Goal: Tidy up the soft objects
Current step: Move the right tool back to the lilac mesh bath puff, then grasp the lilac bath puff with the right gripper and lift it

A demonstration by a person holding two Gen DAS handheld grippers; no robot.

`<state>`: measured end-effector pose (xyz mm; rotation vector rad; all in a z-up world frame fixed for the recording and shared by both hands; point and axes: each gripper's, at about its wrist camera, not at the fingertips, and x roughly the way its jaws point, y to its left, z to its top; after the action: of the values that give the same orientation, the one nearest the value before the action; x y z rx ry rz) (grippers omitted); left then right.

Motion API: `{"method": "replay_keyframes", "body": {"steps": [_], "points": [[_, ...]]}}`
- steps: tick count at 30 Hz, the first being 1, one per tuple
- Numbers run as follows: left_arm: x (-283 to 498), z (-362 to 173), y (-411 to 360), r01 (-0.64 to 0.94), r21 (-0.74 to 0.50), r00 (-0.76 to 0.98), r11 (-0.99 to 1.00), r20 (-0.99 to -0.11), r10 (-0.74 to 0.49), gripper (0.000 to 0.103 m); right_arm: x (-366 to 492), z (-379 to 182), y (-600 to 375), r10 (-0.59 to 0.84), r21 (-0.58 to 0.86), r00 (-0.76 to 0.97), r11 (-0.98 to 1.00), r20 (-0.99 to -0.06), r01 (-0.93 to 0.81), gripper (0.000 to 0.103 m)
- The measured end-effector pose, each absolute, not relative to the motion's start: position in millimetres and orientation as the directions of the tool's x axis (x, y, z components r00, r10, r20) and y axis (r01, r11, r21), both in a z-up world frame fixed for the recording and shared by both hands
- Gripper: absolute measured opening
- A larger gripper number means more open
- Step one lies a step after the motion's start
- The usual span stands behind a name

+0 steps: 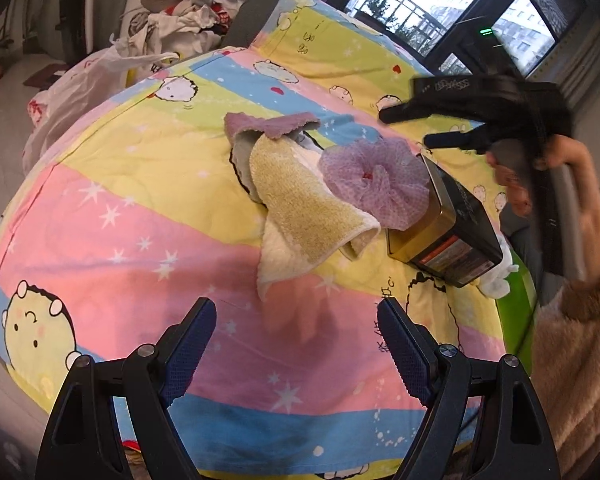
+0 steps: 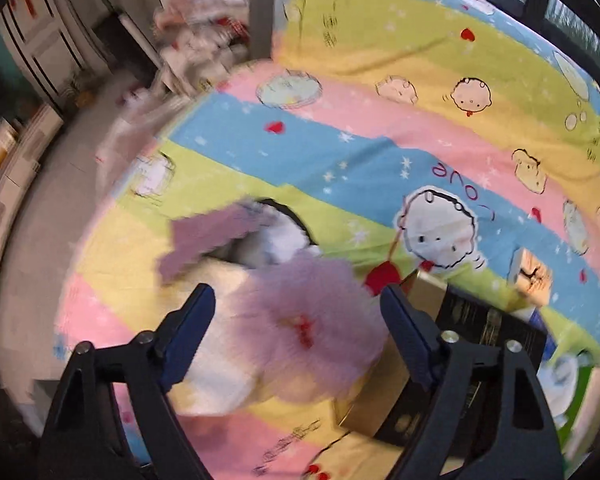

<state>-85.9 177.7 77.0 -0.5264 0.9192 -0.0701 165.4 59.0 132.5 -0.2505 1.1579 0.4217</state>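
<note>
Nothing looks sorted yet: the soft things lie in one loose heap at the centre of the left wrist view, on the striped cartoon-print quilt covering the bed. Your left hand-held gripper hangs at the bottom of that frame with its jaws apart and nothing between them. Your right hand-held gripper, seen at the bottom of its own blurred view, is also apart, poised over the lilac mesh bath pouf; its pads do not press on it.

The pouf is a gathered, airy netting ball and will squash easily. Touching it on its left is the yellow terry towel, looped, limp and folded over itself. Above that sits a purple fuzzy cloth over something grey. The black and gold rectangular tin, tilted just right of the pouf, is rigid, so you could judge it the likely container
</note>
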Motion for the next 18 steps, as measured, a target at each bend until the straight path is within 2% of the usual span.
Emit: {"method": "replay_keyframes", "body": {"steps": [3,5,7,10,14,18], "points": [[-84.1,74.6,180.7,-0.160,-0.474,0.611,0.866,-0.737,-0.290,0.083,179.4,111.1,65.2,0.150,0.002,0.286,0.888,-0.946,-0.460,0.070],[-83.5,73.8,182.0,-0.159,-0.484,0.610,0.860,-0.733,-0.300,0.083,183.2,100.7,65.9,0.143,0.002,0.271,0.888,-0.952,-0.460,0.056],[-83.9,74.0,182.8,-0.155,-0.492,0.612,0.857,-0.729,-0.308,0.083,183.4,93.4,66.1,0.117,-0.014,0.256,0.889,-0.960,-0.458,0.016],[-86.3,76.1,183.2,-0.142,-0.503,0.617,0.853,-0.719,-0.321,0.083,175.0,96.5,64.6,0.146,0.002,0.274,0.885,-0.951,-0.465,0.008],[-88.4,79.0,180.2,-0.122,-0.508,0.613,0.853,-0.714,-0.338,0.083,149.9,123.0,47.4,0.242,0.091,0.311,0.898,-0.919,-0.430,0.007],[-87.9,83.2,172.6,-0.084,-0.510,0.604,0.856,-0.709,-0.363,0.083,106.8,162.2,15.3,0.368,0.216,0.378,0.896,-0.849,-0.388,0.007]]}}
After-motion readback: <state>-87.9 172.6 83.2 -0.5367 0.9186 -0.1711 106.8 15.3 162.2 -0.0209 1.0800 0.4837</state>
